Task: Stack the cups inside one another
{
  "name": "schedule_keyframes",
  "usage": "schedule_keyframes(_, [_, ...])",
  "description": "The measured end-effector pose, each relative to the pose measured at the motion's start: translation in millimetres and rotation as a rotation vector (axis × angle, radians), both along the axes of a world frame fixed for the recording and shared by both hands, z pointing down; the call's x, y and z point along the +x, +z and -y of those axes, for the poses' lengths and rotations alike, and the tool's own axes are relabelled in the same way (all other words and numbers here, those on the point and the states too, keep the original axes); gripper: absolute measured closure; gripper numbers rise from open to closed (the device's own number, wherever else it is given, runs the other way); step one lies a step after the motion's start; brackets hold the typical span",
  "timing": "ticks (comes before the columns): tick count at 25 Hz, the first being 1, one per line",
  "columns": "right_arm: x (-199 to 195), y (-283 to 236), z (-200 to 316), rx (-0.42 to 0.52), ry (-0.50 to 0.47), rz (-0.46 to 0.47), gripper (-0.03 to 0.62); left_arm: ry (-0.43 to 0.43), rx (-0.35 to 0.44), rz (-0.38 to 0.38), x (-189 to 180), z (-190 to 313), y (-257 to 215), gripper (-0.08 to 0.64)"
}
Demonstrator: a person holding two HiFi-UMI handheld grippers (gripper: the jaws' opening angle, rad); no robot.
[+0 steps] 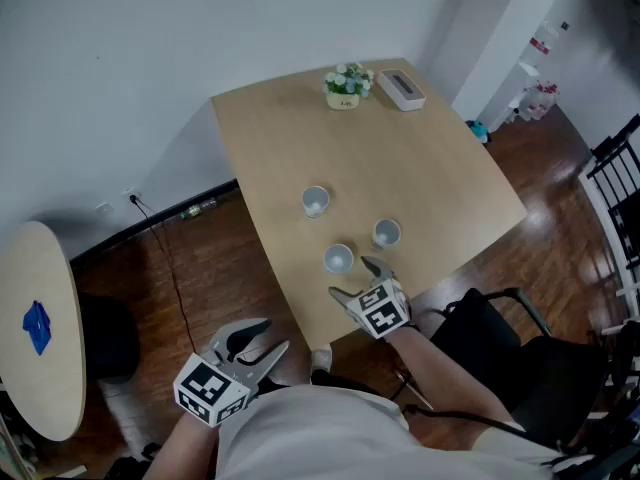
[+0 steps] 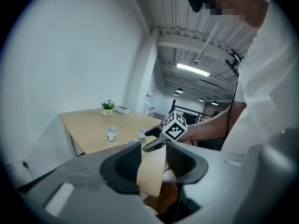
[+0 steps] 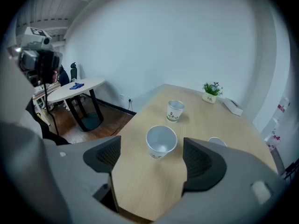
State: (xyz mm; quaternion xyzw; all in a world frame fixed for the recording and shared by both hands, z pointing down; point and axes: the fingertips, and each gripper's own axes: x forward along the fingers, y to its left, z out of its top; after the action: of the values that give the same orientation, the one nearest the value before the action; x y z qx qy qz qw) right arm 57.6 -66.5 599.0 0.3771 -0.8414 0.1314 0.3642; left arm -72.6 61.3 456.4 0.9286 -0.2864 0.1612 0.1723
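Three white paper cups stand upright and apart on the light wooden table: a far cup, a near cup and a right cup. My right gripper is open over the table's near edge, just short of the near cup. In the right gripper view the near cup sits ahead between the open jaws of that gripper, untouched. Behind it are the far cup and the half-hidden right cup. My left gripper hangs open and empty off the table, above the floor.
A small potted plant and a white box sit at the table's far edge. A round side table with a blue item stands to the left, and a black chair is near right. A cable runs along the wood floor.
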Motion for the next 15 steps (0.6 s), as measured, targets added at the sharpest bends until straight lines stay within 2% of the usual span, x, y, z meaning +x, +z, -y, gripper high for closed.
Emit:
schedule_keyframes(4, [3.2,26.2,31.5,-0.042,-0.026,-0.013,0.179,-0.027,-0.001,-0.010,14.5,13.7,-8.3,0.383])
schedule_keyframes(10, [-0.6,67.4,49.8,-0.094,-0.051,-0.038,0.179,-0.076,-0.006,0.034,-2.3,29.6,-10.7,0.383])
schedule_keyframes(12, [-1.2,64.6,51.8,-0.083,-0.046,-0.029,0.218,-0.094,-0.014,0.034,-9.7,35.6,-9.6,0.383])
schedule_keyframes(15, [-0.1,40.6,50.0,-0.062,-0.038,0.003,0.219,-0.090,-0.013,0.034,-13.4,41.4,-10.7,0.383])
